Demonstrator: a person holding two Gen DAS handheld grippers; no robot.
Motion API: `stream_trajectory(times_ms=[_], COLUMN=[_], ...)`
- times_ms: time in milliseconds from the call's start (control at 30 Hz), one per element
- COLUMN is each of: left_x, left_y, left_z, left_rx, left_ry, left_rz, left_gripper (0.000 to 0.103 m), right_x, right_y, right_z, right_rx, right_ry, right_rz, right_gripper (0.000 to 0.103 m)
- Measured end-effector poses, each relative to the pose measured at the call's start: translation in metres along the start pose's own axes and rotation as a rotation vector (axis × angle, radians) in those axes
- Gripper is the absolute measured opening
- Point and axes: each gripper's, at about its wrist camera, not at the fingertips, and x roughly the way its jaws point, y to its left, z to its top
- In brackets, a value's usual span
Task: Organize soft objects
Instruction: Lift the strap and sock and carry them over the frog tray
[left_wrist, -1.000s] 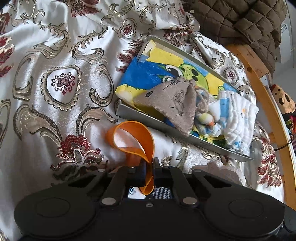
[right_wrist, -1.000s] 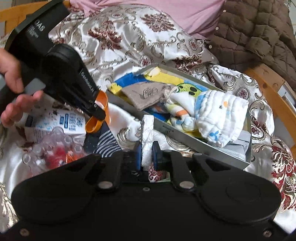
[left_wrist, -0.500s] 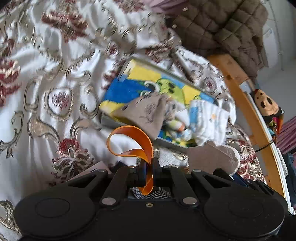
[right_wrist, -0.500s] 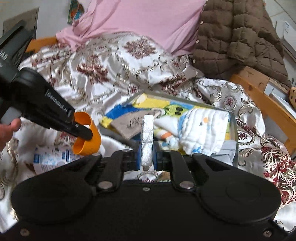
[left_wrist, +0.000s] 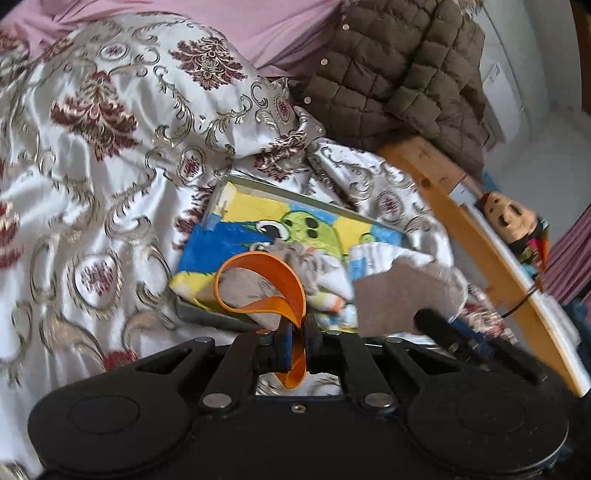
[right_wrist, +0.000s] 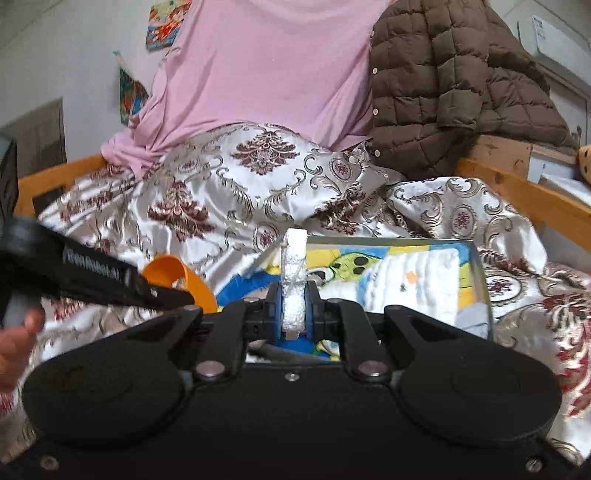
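Observation:
My left gripper is shut on an orange rubber band loop, held above the near edge of a grey metal tray. The tray holds a blue, yellow and green cartoon cloth, a grey pouch and a white cloth. My right gripper is shut on a white flat pad, seen edge-on, above the tray's near side. In the left wrist view the pad shows as a brownish flat piece over the tray. The left gripper and its orange loop show in the right wrist view.
The tray lies on a satin floral bedspread. A brown quilted jacket and a pink cloth lie at the back. A wooden bed rail runs along the right, with a stuffed toy beyond it.
Both grippers have risen and tilted up, each still holding its item. The right gripper with its pad has moved over the tray, and the left one has come closer to the tray.

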Motion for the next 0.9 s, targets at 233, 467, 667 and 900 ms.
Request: stream_trajectory(times_ms=[233, 467, 667, 900], left_x=[0.037, 0.084, 0.114, 0.149], left_y=[-0.006, -0.024, -0.037, -0.061], left_z=[0.043, 0.065, 0.068, 0.064], left_rx=[0.077, 0.202, 0.299, 0.371], left_ry=[0.01, 0.064, 0.113, 0.167], left_rz=[0.065, 0.141, 0.181, 0.212], left_gripper=[0.006, 0.006, 0.006, 0.01], right_x=[0.041, 0.092, 0.115, 0.132], right_y=[-0.032, -0.081, -0.118, -0.149], right_z=[0.012, 0.014, 0.002, -0.017], right_rx=[0.141, 0.335, 0.442, 0.517], right_ry=[-0.023, -0.053, -0.037, 0.013], right_rz=[0.034, 0.017, -0.021, -0.113], right_gripper=[0.006, 0.006, 0.006, 0.007])
